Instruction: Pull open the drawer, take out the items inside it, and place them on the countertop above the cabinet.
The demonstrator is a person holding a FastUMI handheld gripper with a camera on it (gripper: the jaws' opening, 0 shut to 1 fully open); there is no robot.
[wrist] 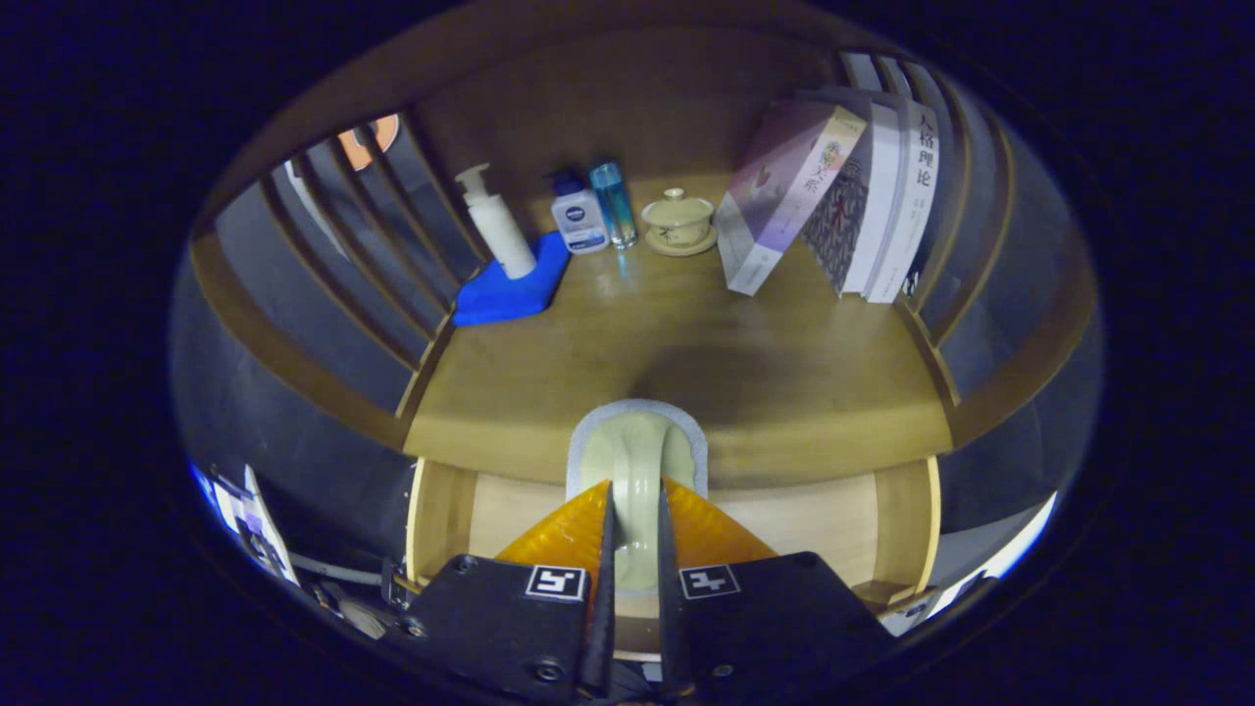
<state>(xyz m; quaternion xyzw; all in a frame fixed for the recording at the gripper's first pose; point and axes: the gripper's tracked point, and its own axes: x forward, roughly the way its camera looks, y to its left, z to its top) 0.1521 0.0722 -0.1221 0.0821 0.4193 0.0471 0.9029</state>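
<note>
The gripper (pixel 632 525) was clamped on a pale green, handle-like item (pixel 635 461), both fingers pressing its narrow middle, and held it above the open drawer (pixel 833 520), at the front edge of the countertop (pixel 686 343). What exactly the item was could not be told. The gripper pointed forward and slightly down toward the shelf, level and centred on the cabinet. To finish the step well, it seemed the item needed carrying clear over the counter's lip and setting down on the bare wood just ahead, well short of the pump bottle (pixel 495 226), the blue cloth (pixel 510 289), the two small bottles (pixel 593 211), the lidded cup (pixel 678 221) and the leaning books (pixel 843 196) at the back, before the fingers let go. Whether more remained in the drawer was hidden by the gripper
</note>
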